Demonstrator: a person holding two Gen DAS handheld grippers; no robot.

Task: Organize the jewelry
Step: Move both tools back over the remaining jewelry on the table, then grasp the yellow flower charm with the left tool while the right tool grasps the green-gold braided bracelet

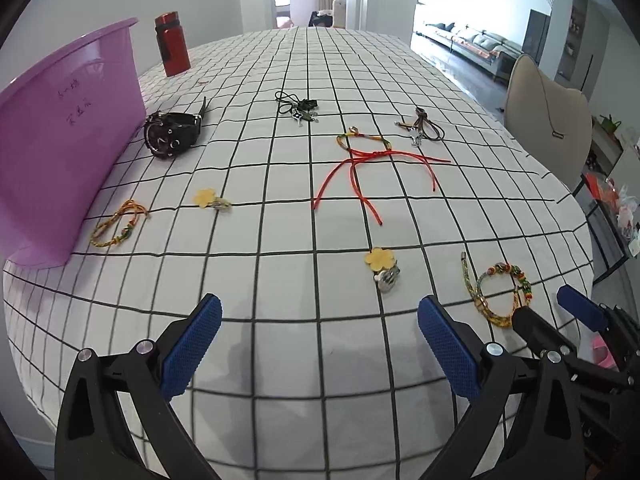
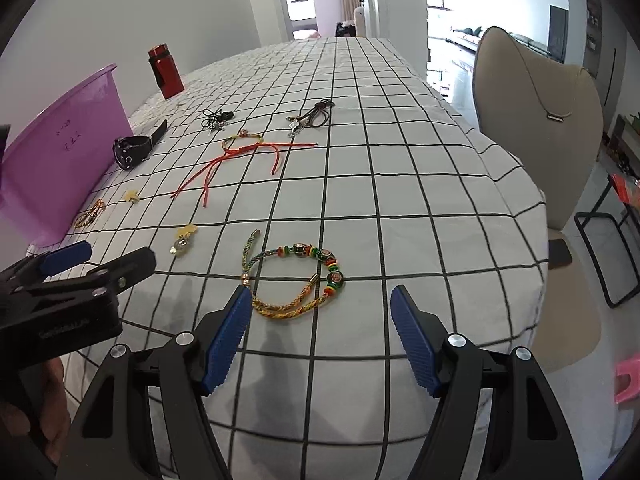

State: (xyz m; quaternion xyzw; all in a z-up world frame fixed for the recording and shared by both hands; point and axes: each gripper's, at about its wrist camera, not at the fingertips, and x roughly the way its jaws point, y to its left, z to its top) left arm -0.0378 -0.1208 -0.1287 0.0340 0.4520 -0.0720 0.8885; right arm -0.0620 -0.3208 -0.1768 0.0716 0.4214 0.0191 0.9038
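Note:
Jewelry lies spread over a checked tablecloth. A beaded braided bracelet (image 2: 296, 280) lies just beyond my right gripper (image 2: 322, 300), which is open and empty. My left gripper (image 1: 320, 312) is open too, with bare cloth between its fingers. A yellow flower charm (image 1: 382, 266) lies just ahead of it to the right. Farther off are a red cord bracelet (image 1: 368, 168), a second flower charm (image 1: 210, 199), a small woven bracelet (image 1: 116, 226), a black watch (image 1: 172, 136), a dark cord charm (image 1: 298, 108) and a brown leather cord (image 1: 424, 126). A purple tub (image 1: 60, 136) stands at the left.
A red bottle (image 1: 173, 44) stands behind the tub. A beige chair (image 2: 532, 128) sits at the table's right side, close to the edge. In the right wrist view the left gripper (image 2: 104, 262) and a hand holding it show at the left.

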